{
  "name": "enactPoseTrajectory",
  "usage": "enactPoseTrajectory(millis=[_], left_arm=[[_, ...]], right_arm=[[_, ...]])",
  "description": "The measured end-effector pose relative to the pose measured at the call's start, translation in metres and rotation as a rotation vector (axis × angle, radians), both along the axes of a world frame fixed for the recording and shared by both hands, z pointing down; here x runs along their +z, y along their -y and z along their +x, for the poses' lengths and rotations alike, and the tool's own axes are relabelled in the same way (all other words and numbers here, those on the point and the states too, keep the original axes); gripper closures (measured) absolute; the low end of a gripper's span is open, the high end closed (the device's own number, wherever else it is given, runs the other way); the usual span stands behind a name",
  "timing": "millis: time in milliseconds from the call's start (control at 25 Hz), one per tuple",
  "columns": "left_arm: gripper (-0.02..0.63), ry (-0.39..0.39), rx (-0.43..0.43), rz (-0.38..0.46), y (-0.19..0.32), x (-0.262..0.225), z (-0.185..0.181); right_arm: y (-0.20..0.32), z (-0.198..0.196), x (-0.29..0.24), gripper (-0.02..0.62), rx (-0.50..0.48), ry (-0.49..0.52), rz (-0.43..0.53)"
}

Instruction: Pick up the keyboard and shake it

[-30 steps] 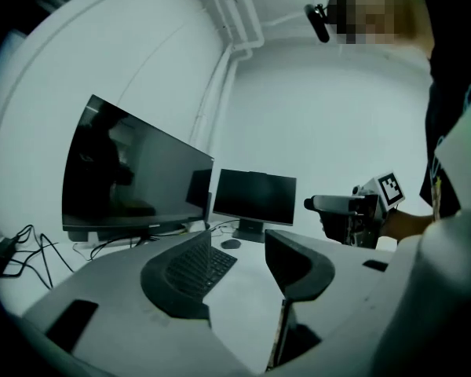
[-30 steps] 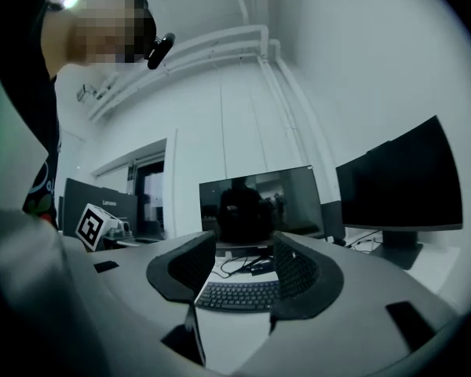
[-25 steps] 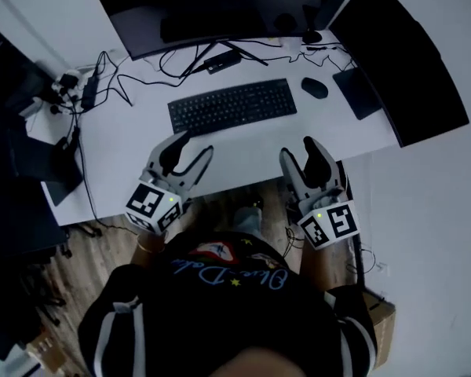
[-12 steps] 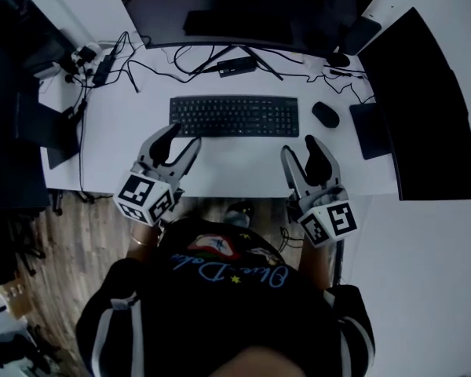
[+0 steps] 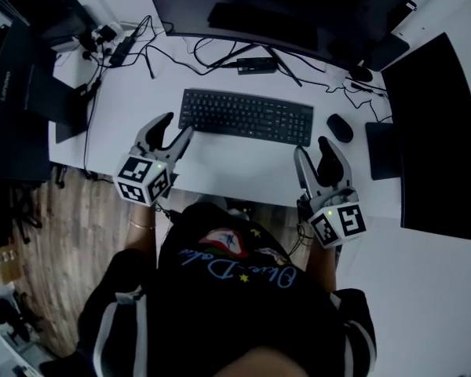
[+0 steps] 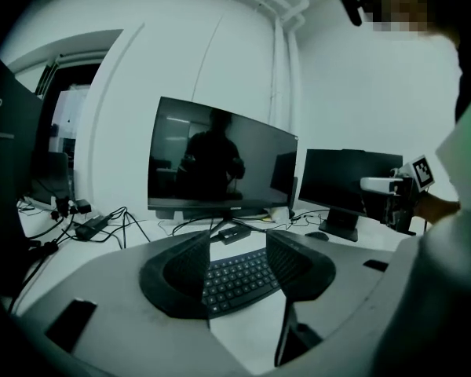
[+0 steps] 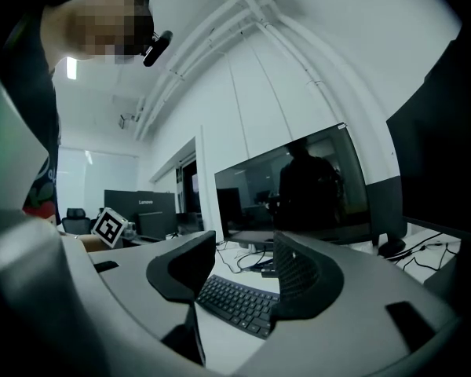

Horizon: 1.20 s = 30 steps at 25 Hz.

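In the head view, the keyboard (image 5: 246, 117) lies flat on the white desk (image 5: 235, 175), in front of the monitor stand, not yet lifted. Your left gripper (image 5: 177, 126) sits just beside the keyboard's left end, its tips near the near-left corner. Your right gripper (image 5: 312, 149) is short of the keyboard's right end, on your side of it, with the mouse (image 5: 339, 128) just beyond that end. Neither gripper touches the keyboard as far as this view shows.

In the left gripper view, the jaws stand apart and are opening. The keyboard shows through the gap, farther along the desk, not between the pads.

In the right gripper view, the jaws stand wide apart with nothing in them, and the keyboard lies ahead of them.

You look to be on the approach, before any grasp. Next, I'd judge, each gripper needs to slide onto its own end of the keyboard, one pad under the edge and one above, and close. Bring the right gripper in clear of the mouse, and close both grippers before lifting so the keyboard rises level.
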State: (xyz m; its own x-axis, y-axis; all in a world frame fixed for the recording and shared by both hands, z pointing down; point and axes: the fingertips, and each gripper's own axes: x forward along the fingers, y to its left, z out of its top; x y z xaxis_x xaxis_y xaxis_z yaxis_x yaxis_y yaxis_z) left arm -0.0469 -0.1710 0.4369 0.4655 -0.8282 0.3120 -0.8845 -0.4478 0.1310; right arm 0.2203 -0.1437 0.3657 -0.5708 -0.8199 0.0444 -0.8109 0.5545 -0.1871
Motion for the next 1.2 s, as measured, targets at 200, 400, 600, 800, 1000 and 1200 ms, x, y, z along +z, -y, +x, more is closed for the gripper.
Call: enactPoseTrajectory(millis=[200, 400, 600, 800, 1000, 1200], left_arm=[[0.405, -0.008, 0.041, -0.106, 0.019, 0.039, -0.018], [0.404, 0.003, 0.033, -0.183, 0.049, 0.076, -0.035], [0.391, -0.009, 0.049, -0.295, 0.078, 0.119, -0.046], [0.388, -0.005, 0.062, -0.358, 0.101, 0.147, -0.048], [0.376, 0.017, 0.070, -0.438, 0.111, 0.173, -0.047], [0.371, 0.019, 0.061, -0.513, 0.115, 0.191, -0.050]], right_arm=[[0.008, -0.007, 0.001, 0.397, 0.016, -0.015, -0.013], [0.017, -0.004, -0.005, 0.397, 0.076, -0.039, -0.028], [0.021, -0.009, -0.002, 0.397, 0.103, -0.053, -0.051], [0.025, -0.005, 0.004, 0.396, 0.132, -0.070, -0.079], [0.031, -0.007, 0.006, 0.396, 0.141, -0.082, -0.089], [0.034, -0.008, 0.006, 0.394, 0.146, -0.090, -0.094]])
